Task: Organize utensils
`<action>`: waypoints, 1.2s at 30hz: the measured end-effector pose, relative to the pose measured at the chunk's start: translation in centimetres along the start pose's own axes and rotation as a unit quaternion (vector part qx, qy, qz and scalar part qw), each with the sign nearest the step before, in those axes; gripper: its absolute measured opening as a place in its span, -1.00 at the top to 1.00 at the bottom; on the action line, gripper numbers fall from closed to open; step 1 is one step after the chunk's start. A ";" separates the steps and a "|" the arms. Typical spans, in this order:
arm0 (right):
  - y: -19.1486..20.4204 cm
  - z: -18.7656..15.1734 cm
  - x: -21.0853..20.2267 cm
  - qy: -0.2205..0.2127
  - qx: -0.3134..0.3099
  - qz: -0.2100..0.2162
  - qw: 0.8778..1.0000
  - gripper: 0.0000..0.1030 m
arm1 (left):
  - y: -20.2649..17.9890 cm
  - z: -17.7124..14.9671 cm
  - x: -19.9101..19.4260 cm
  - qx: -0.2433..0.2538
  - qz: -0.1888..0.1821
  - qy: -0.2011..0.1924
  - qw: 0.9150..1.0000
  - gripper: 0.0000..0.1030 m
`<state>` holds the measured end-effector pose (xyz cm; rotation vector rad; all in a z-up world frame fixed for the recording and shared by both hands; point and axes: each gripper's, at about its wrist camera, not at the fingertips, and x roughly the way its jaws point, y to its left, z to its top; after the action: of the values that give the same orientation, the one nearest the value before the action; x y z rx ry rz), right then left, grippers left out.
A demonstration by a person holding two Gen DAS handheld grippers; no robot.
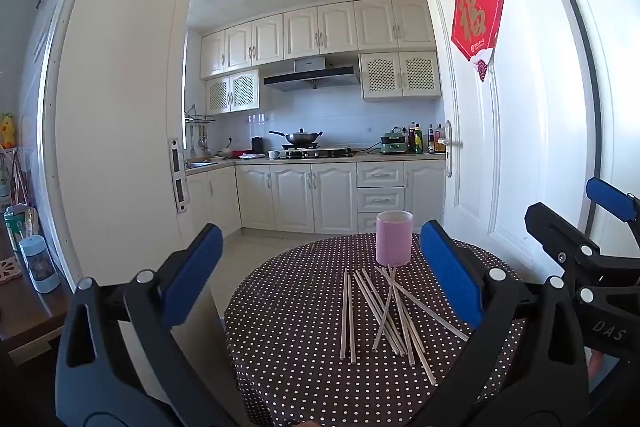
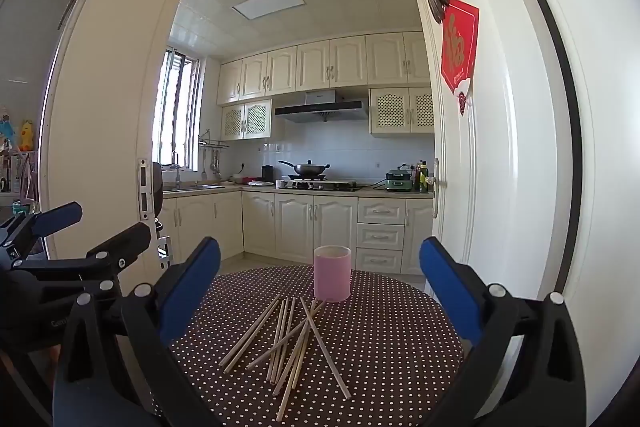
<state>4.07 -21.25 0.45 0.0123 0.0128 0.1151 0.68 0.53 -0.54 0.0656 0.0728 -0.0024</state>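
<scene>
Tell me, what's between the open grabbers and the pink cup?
Scattered chopsticks lie on the dotted tablecloth before the pink cup; both wrist views show it.

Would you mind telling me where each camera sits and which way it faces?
Left wrist: on the left tool, level, facing the cup and chopsticks; the right tool shows at right.
Right wrist: on the right tool, facing likewise; the left tool shows at left.
Shared: cup, chopsticks, dotted table, kitchen behind; both tools open.
</scene>
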 end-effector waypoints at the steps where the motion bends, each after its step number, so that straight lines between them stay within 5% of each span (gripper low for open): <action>1: 0.0 0.3 0.1 0.000 0.000 0.000 1.000 -0.86 | 0.3 -0.2 0.0 0.000 0.000 0.000 1.000 -0.88; 36: 0.3 0.4 0.5 0.002 -0.001 0.001 1.000 -0.86 | 0.2 0.0 -0.3 0.001 0.005 0.002 1.000 -0.88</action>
<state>4.49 -20.87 0.86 0.0107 0.0174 0.1172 0.35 0.75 -0.54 0.0670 0.0761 0.0080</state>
